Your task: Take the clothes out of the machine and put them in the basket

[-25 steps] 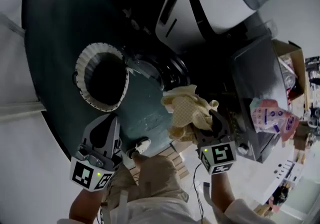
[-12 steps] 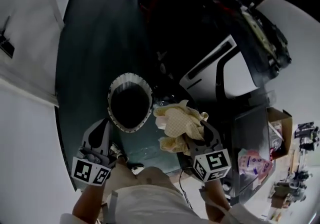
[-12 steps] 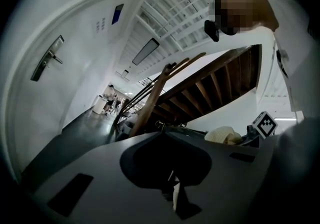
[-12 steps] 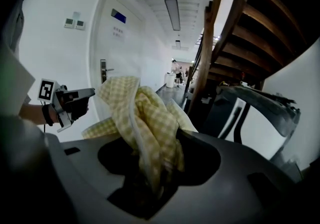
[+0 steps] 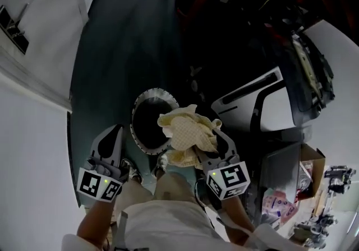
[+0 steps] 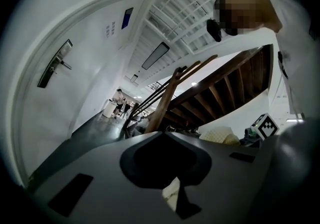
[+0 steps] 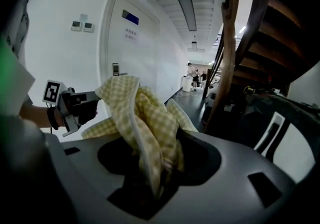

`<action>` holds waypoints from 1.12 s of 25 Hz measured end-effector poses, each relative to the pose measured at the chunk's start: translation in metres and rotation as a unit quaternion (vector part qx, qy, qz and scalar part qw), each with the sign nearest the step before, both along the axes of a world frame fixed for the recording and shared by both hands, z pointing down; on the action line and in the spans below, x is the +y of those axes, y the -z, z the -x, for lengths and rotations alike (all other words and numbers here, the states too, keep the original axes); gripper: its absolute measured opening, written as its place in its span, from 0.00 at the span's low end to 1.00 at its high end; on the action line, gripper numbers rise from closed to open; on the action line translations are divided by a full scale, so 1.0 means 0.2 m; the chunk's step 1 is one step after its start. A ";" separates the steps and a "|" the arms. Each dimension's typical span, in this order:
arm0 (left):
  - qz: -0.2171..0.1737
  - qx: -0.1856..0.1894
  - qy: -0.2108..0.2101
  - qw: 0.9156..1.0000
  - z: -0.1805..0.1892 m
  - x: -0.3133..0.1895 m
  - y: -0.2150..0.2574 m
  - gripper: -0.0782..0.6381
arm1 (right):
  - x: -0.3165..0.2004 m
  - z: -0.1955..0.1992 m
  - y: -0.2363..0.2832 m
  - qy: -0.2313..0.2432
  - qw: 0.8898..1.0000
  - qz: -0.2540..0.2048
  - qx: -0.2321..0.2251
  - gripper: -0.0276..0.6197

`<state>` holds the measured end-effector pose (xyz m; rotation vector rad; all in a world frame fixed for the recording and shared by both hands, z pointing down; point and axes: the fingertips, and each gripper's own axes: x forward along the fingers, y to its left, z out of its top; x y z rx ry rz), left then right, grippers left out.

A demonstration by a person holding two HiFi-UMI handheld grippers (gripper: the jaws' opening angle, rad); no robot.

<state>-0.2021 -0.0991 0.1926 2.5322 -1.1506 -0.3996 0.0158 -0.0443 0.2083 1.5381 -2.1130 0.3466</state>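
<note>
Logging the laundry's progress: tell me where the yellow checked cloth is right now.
Head view, centre: the yellow checked cloth is clamped in the right claw, above the basket's right rim, just left of the white machine.

A dark floor (image 5: pixel 129 48) runs between white walls (image 7: pixel 75 68), past a wooden staircase (image 6: pixel 220 93).

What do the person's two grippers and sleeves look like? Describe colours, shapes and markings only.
The left gripper and right gripper are alike: smooth grey shells whose jaws taper towards a tip around a dark, spade-shaped opening. At the back of each sits a cube with black-and-white square markers and a small green light. The person wears white sleeves that leave the forearms bare.
</note>
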 end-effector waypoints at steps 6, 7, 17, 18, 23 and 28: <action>0.019 -0.019 0.057 0.998 -0.07 -0.07 -0.04 0.13 | -0.20 0.01 -0.34 0.065 0.997 0.037 -0.023 0.40; 0.021 -0.021 0.064 0.998 -0.09 -0.08 -0.05 0.13 | -0.22 0.00 -0.39 0.074 0.996 0.043 -0.022 0.40; 0.072 -0.038 0.108 0.991 -0.14 -0.15 -0.36 0.13 | -0.41 0.15 -1.10 0.142 0.985 0.092 -0.012 0.41; 0.078 -0.038 0.111 0.990 -0.14 -0.16 -0.40 0.13 | -0.43 0.16 -1.18 0.141 0.985 0.098 -0.011 0.41; 0.098 -0.043 0.116 0.987 -0.14 -0.21 -0.61 0.13 | -0.52 0.14 -1.58 0.150 0.980 0.131 0.010 0.42; 0.118 -0.047 0.117 0.985 -0.14 -0.27 -0.85 0.13 | -0.55 0.15 -1.97 0.167 0.971 0.165 0.040 0.43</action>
